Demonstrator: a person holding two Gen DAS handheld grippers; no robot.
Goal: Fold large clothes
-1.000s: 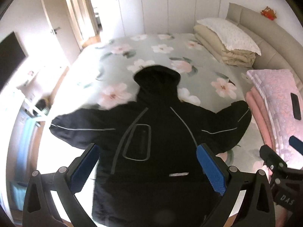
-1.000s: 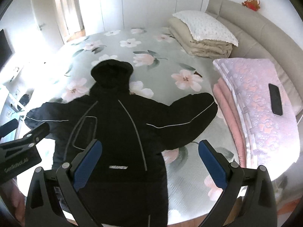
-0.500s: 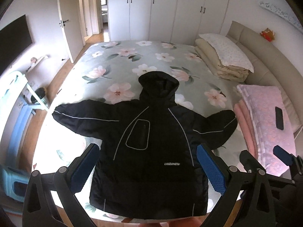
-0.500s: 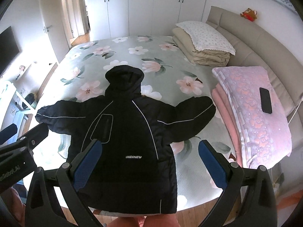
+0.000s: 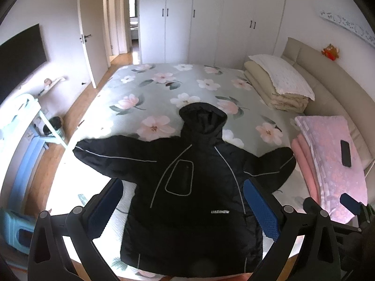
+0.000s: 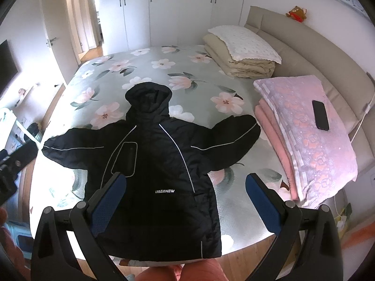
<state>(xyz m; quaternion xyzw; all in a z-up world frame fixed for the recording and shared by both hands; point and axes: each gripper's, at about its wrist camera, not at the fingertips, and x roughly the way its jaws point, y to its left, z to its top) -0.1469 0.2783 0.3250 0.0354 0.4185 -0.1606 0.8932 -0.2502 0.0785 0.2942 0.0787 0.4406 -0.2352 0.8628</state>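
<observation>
A large black hooded jacket lies flat on the floral bed, hood toward the far side, both sleeves spread out, hem at the near edge. It also shows in the right wrist view. My left gripper is open and empty, held high above the jacket's lower half. My right gripper is open and empty, above the jacket's lower right side. Neither touches the cloth.
Folded pink blankets with a black phone lie at the bed's right. A beige quilt stack with a white pillow sits at the far right. A beige headboard runs along the right. Wooden floor and an open door lie left.
Both grippers have risen and pulled back from the jacket, so the whole jacket and the near bed edge show. The jacket has not moved.
</observation>
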